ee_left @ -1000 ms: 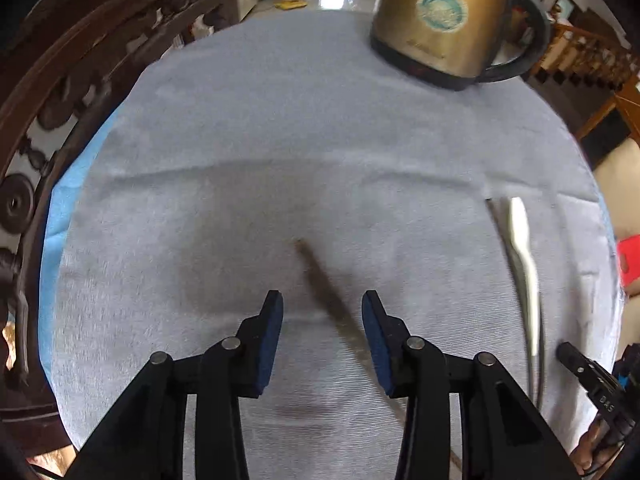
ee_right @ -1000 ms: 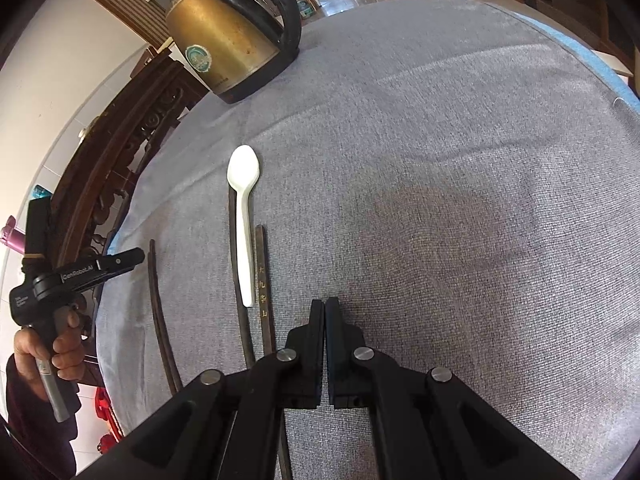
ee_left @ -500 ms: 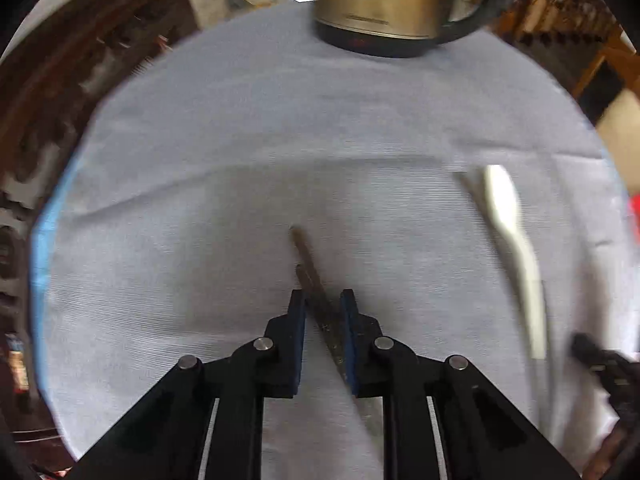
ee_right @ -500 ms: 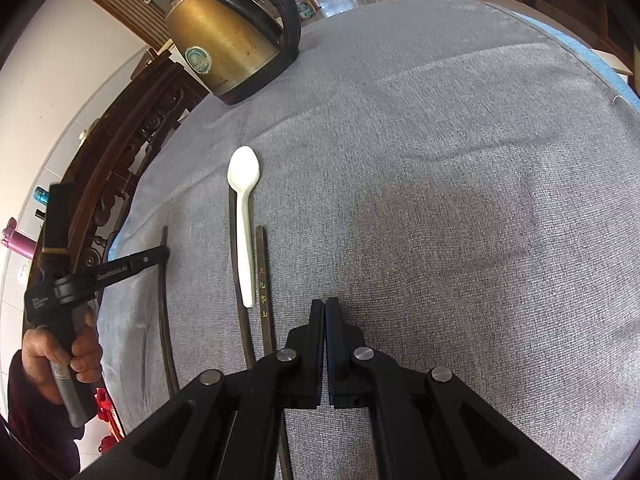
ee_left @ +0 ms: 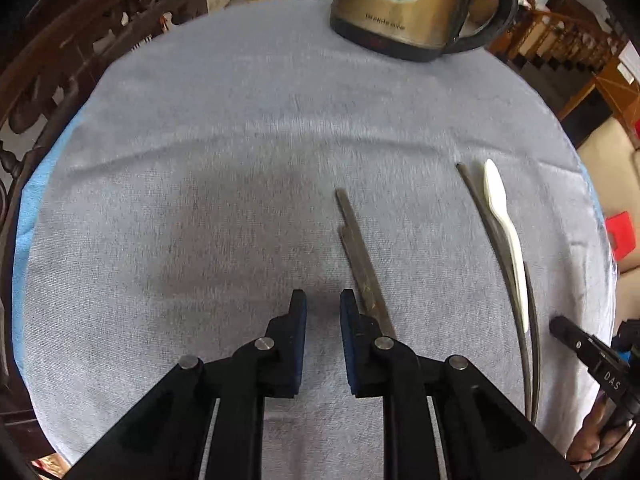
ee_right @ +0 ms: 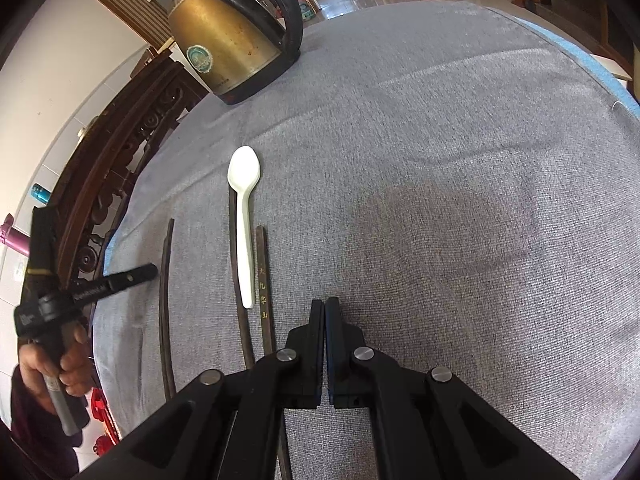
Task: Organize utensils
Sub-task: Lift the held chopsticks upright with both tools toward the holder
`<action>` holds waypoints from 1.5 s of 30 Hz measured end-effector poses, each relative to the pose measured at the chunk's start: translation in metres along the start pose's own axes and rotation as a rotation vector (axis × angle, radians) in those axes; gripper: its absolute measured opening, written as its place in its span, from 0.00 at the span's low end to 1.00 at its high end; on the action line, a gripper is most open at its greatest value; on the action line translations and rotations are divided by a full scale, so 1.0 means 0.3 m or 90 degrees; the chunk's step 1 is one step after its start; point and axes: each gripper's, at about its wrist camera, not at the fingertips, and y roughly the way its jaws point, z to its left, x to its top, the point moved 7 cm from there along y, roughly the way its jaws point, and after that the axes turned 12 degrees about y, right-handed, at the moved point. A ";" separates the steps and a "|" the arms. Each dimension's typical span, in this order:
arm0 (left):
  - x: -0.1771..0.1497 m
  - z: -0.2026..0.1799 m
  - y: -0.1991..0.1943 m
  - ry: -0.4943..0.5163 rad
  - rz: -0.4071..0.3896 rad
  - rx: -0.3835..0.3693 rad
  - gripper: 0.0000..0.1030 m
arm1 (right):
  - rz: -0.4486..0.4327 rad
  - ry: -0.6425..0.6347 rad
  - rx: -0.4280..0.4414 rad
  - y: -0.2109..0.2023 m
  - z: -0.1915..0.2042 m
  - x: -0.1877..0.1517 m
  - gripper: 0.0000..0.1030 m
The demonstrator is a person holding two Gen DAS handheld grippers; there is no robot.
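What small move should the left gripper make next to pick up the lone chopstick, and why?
Probably open wider and shift right over the lone chopstick. The left gripper stands narrowly open with only cloth in its gap; the chopstick runs along the outside of its right finger, so closing here would likely grip nothing.

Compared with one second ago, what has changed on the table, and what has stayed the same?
The fingers of the left gripper closed in around the single chopstick, yet did not take hold of it: it now lies just outside them, passing beneath one finger, with nothing between. The right gripper stayed shut and still; the white spoon, the two chopsticks flanking it and the kettle did not move.
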 end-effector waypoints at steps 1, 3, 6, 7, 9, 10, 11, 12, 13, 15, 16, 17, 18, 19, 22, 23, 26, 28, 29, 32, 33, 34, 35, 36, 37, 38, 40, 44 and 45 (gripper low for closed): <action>0.001 -0.013 0.001 0.001 0.002 -0.005 0.17 | 0.001 0.000 0.001 -0.002 -0.002 0.000 0.02; 0.010 -0.019 0.011 0.005 0.003 0.002 0.16 | 0.002 -0.001 0.000 -0.005 -0.008 -0.001 0.02; 0.010 -0.033 0.010 0.022 -0.001 0.014 0.16 | 0.002 -0.002 -0.001 -0.007 -0.011 -0.001 0.02; 0.017 -0.040 0.014 0.030 -0.002 0.026 0.16 | 0.002 -0.002 0.000 -0.008 -0.012 0.000 0.02; 0.036 -0.072 0.033 0.041 -0.004 0.045 0.17 | 0.002 0.000 0.002 -0.006 -0.010 0.001 0.02; 0.048 -0.098 0.043 0.049 -0.005 0.042 0.18 | 0.001 0.000 0.003 -0.007 -0.010 0.000 0.02; 0.056 -0.117 0.047 0.056 -0.006 0.032 0.18 | 0.001 0.000 0.003 -0.007 -0.009 -0.001 0.02; 0.059 -0.150 0.049 0.063 -0.009 0.003 0.18 | 0.001 -0.001 0.003 -0.007 -0.009 0.000 0.02; 0.060 -0.174 0.048 0.065 -0.010 -0.033 0.18 | 0.001 -0.001 0.003 -0.008 -0.010 -0.003 0.02; 0.078 -0.173 0.032 0.056 -0.034 -0.050 0.21 | 0.002 -0.002 0.005 -0.009 -0.012 -0.003 0.02; 0.086 -0.153 0.019 0.044 -0.043 -0.036 0.21 | 0.003 -0.003 0.005 -0.009 -0.012 -0.004 0.02; 0.096 -0.117 0.013 0.021 -0.045 -0.031 0.21 | 0.004 -0.003 0.005 -0.009 -0.013 -0.003 0.02; 0.102 -0.096 0.014 0.004 -0.042 -0.034 0.21 | 0.004 -0.003 0.004 -0.009 -0.012 -0.003 0.02; 0.099 -0.082 0.011 -0.007 -0.038 -0.037 0.21 | 0.003 -0.003 0.002 -0.009 -0.011 -0.003 0.02; 0.119 -0.079 0.007 0.009 -0.037 -0.013 0.21 | -0.005 -0.008 -0.003 -0.009 -0.004 -0.006 0.02; 0.129 -0.099 0.009 0.016 -0.035 -0.014 0.21 | -0.006 -0.010 -0.004 -0.008 -0.002 -0.006 0.02; 0.174 -0.160 0.042 0.033 -0.024 -0.028 0.21 | -0.003 -0.010 -0.002 -0.006 -0.001 -0.006 0.02; 0.196 -0.204 0.062 0.040 -0.022 -0.038 0.25 | 0.001 -0.011 0.002 -0.005 -0.003 -0.004 0.02; 0.212 -0.213 0.073 0.044 -0.021 -0.039 0.29 | 0.004 -0.011 0.004 -0.004 -0.005 -0.002 0.02; 0.239 -0.273 0.118 0.070 -0.007 -0.035 0.32 | 0.008 -0.011 0.009 -0.005 -0.010 0.001 0.02; 0.242 -0.285 0.123 0.076 -0.003 -0.035 0.32 | 0.009 -0.011 0.009 -0.004 -0.011 0.003 0.02; 0.247 -0.295 0.134 0.084 0.002 -0.030 0.32 | 0.010 -0.012 0.010 -0.004 -0.013 0.005 0.02; 0.253 -0.302 0.130 0.095 -0.003 -0.017 0.32 | 0.010 -0.012 0.010 -0.004 -0.013 0.005 0.02; 0.263 -0.307 0.135 0.103 -0.001 -0.010 0.32 | 0.010 -0.013 0.010 -0.004 -0.013 0.005 0.02; 0.267 -0.314 0.130 0.111 0.000 -0.004 0.32 | 0.011 -0.013 0.011 -0.005 -0.016 0.006 0.02; 0.275 -0.317 0.137 0.118 0.003 0.000 0.30 | 0.011 -0.014 0.011 -0.005 -0.016 0.006 0.02; 0.307 -0.332 0.174 0.137 0.004 0.021 0.14 | 0.012 -0.015 0.011 -0.006 -0.017 0.008 0.02; 0.315 -0.304 0.181 0.133 -0.003 0.018 0.06 | 0.020 -0.023 -0.006 -0.004 -0.006 0.010 0.01; 0.308 -0.282 0.173 0.124 -0.006 0.021 0.06 | 0.021 -0.027 -0.012 -0.001 0.001 0.014 0.01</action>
